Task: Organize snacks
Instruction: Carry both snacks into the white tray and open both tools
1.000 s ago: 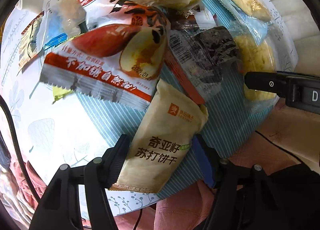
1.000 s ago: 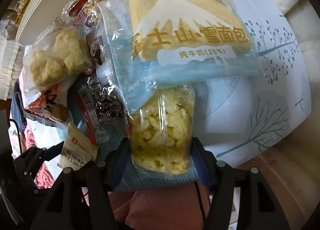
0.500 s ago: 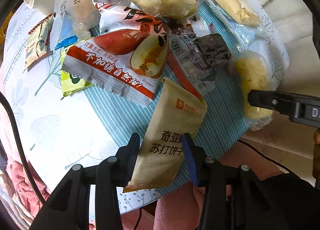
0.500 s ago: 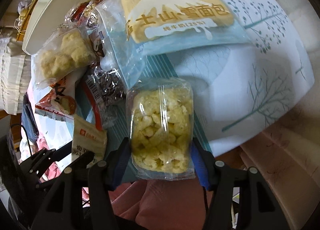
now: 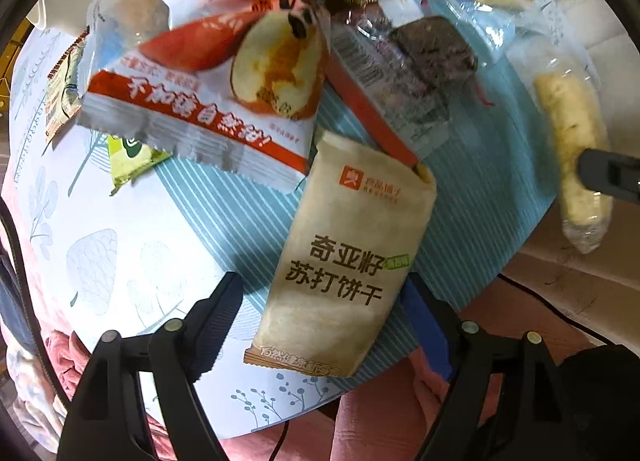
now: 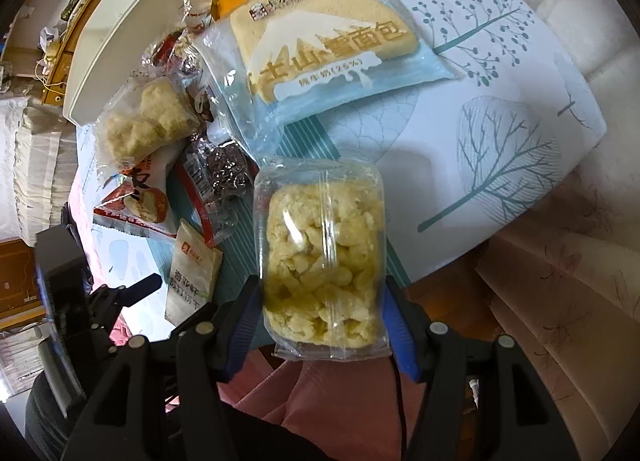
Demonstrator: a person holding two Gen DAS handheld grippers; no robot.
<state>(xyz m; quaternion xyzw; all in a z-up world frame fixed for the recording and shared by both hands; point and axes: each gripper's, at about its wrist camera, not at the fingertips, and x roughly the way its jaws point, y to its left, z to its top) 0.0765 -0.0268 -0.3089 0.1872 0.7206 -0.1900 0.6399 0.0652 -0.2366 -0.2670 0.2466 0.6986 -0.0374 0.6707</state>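
Note:
My left gripper [image 5: 326, 315] is open, its fingers either side of a beige soda cracker packet [image 5: 348, 257] that lies on the blue striped mat [image 5: 240, 217]; it also shows in the right wrist view [image 6: 192, 273]. My right gripper [image 6: 320, 317] is shut on a clear packet of yellow puffed snack [image 6: 322, 257], held above the table's edge; this packet shows at the right in the left wrist view [image 5: 576, 165].
A red-and-white sweet potato packet [image 5: 208, 101], a dark brownie packet [image 5: 416, 73] and a green packet [image 5: 132, 157] lie behind the crackers. A large bread packet [image 6: 320, 49] and a pale puffed packet [image 6: 144, 121] lie further back. A white tray [image 6: 132, 17] stands at the far left.
My left gripper closed partly on the cracker packet, then opened wide again. My right gripper has lifted the yellow puffed snack packet back off the table towards the edge.

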